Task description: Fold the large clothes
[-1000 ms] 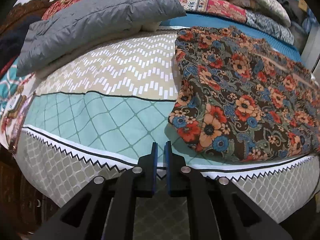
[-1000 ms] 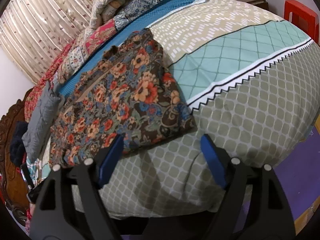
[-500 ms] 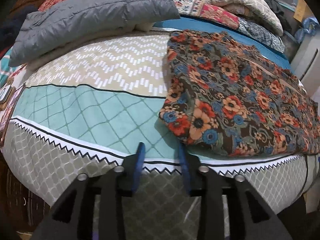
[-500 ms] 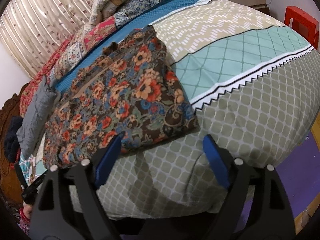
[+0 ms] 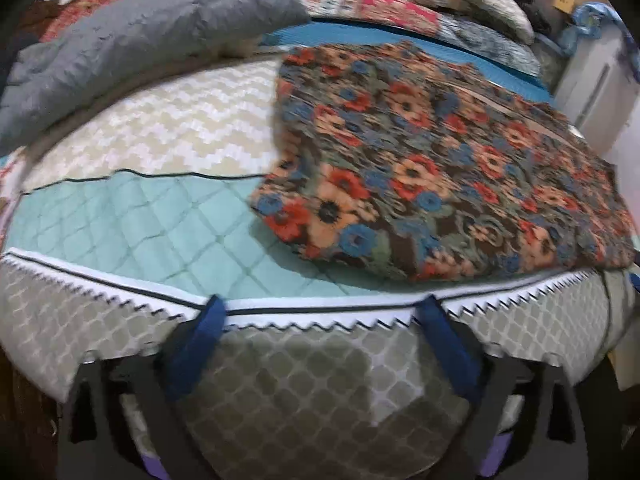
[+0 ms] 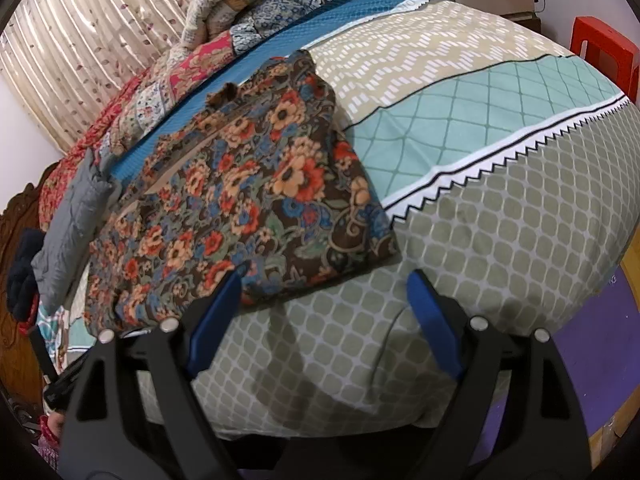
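Both tongs wide, empty: left gripper [image 5: 320,312] and right gripper [image 6: 324,284] low in frame. Folded floral garment [image 5: 432,168] lies on bedspread [image 5: 132,216], centre-right in left view, centre-left in right view.

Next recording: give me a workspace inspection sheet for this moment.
Surface: patchwork-print bed cover in beige, mint and grey-green bands.
Job's things: brown floral cloth garment, folded, lying flat on the bed.
Clutter: grey quilted padded item beyond the garment; stacked patterned quilts at the far side.
Grippers: left gripper open, empty; right gripper open, empty, at the garment's near edge.
Cables: nothing seen.
Surroundings: pleated leaf-print curtain; red plastic stool.
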